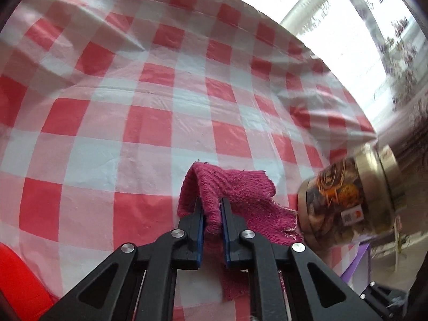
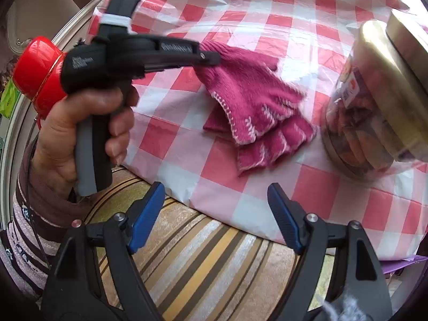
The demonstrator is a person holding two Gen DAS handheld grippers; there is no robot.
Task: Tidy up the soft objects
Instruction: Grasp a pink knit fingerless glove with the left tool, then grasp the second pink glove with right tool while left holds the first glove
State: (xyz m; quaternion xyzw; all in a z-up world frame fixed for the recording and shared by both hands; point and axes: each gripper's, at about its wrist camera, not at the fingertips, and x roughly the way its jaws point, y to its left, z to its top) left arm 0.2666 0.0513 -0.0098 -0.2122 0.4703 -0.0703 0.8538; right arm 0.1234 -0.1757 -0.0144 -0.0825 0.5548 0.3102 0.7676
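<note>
The left tool [image 1: 212,208] is clenched on a raised fold of the magenta knit gloves [image 1: 240,187], which otherwise lie on the checked desk [image 1: 133,93] just beside a jar [image 1: 345,195]. The left hand [image 2: 80,131] angles it downward; the right tool [image 2: 216,198] hangs released near the desk's edge, apart from the gloves.

the jar [image 2: 374,101] is smeared with blur in both views, its label unreadable, its right side cut off in the right wrist view. the pink knit cloth [image 1: 240,187] disappears behind the left hand-held gripper [image 1: 212,208]. the red cap [image 2: 37,72] sits half hidden behind that tool.
</note>
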